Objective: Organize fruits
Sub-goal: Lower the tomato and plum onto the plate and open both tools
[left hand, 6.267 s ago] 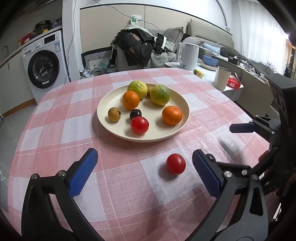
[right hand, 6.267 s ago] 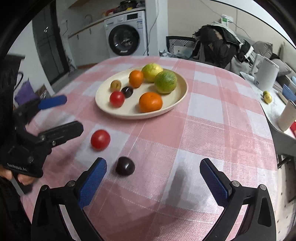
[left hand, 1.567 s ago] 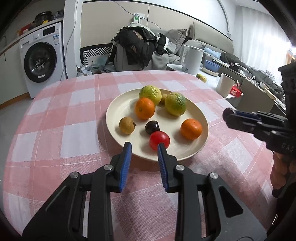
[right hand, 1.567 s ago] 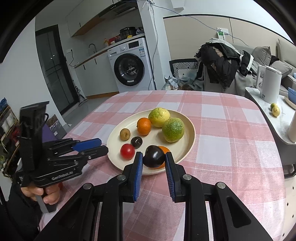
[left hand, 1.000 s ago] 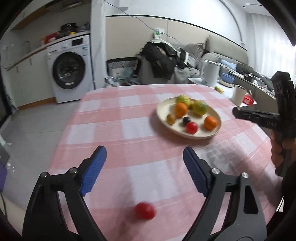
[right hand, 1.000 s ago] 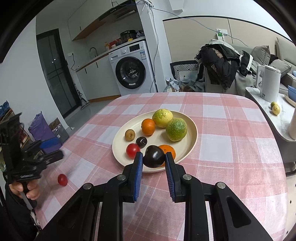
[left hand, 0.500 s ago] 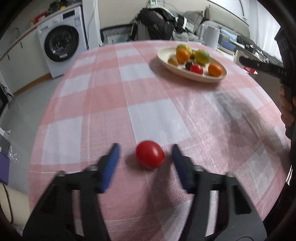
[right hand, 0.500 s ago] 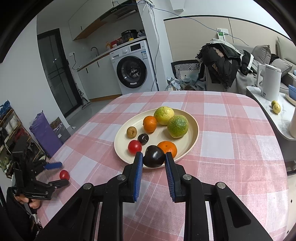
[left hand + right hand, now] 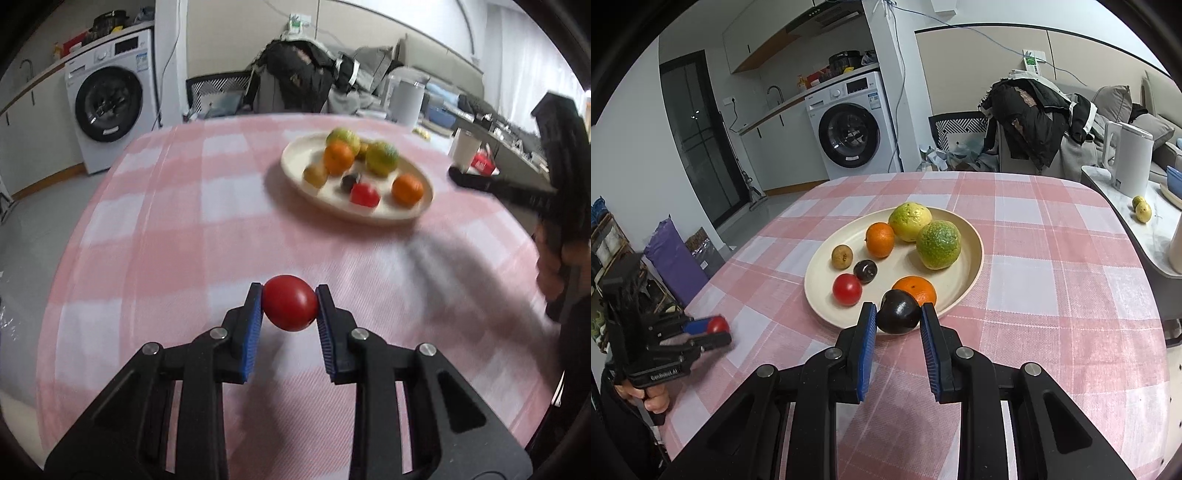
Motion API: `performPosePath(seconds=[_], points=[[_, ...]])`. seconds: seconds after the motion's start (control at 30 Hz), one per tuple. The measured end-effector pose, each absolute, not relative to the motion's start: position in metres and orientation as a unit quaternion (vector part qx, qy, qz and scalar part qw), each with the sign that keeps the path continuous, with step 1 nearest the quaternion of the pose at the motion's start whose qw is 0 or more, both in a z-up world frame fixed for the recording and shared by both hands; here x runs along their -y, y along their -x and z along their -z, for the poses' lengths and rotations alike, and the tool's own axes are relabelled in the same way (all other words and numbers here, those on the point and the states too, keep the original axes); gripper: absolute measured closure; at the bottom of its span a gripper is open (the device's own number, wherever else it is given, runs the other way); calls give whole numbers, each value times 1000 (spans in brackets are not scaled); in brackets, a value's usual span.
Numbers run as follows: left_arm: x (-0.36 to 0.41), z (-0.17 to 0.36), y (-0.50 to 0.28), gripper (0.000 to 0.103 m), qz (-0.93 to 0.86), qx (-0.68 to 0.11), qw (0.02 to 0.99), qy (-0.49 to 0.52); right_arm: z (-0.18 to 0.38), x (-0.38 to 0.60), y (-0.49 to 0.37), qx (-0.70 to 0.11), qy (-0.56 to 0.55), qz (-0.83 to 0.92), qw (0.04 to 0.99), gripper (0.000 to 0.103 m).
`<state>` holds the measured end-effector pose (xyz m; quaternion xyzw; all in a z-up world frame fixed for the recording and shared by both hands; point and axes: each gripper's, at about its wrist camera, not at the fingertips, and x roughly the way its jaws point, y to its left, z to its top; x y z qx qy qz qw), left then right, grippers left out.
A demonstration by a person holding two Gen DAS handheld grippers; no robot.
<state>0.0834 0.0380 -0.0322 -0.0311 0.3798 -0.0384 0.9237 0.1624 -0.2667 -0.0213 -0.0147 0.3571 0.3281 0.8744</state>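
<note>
My left gripper [image 9: 289, 306] is shut on a red tomato [image 9: 289, 302] and holds it above the pink checked tablecloth, well short of the cream plate [image 9: 295, 155]. It also shows at the left of the right wrist view [image 9: 709, 330], with the tomato [image 9: 717, 325] between its fingers. My right gripper [image 9: 898, 314] is shut on a dark plum [image 9: 898, 311] just above the plate's near rim [image 9: 975, 266]. The plate holds two oranges, a yellow and a green citrus, a small brown fruit, a small dark plum and a second tomato [image 9: 846, 289].
The round table [image 9: 1052, 295] drops off at the left and near edges. A side counter at the right carries a white kettle [image 9: 1126, 162], two small yellow fruits and a cup. A washing machine [image 9: 849, 129] and a chair piled with clothes stand behind.
My left gripper closed on the tomato that had rolled to the table's left side and lifted it, turning toward the plate. My right gripper has kept the plum over the plate's rim.
</note>
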Motion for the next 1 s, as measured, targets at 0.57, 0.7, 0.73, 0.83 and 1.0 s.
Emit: performPosePath(seconds=[0.57,0.7,0.73,0.83,1.0], points=[[-2,25,-199,78,45,-364,930,25,33,253,-217,-378,17,-280,882,78],[6,30,-213,78,46,-364,930,18,38,257,-226,-383,11,-267,884,78],[7,32,-214,78,45,-365,930,14,38,257,-227,-383,11,-268,884,78],[8,35,-217,78,42,-369,928,12,40,255,-227,-385,16,-273,882,78],[0,26,-201,34,31,-349,936,25,32,266,-213,-362,11,-269,893,50]])
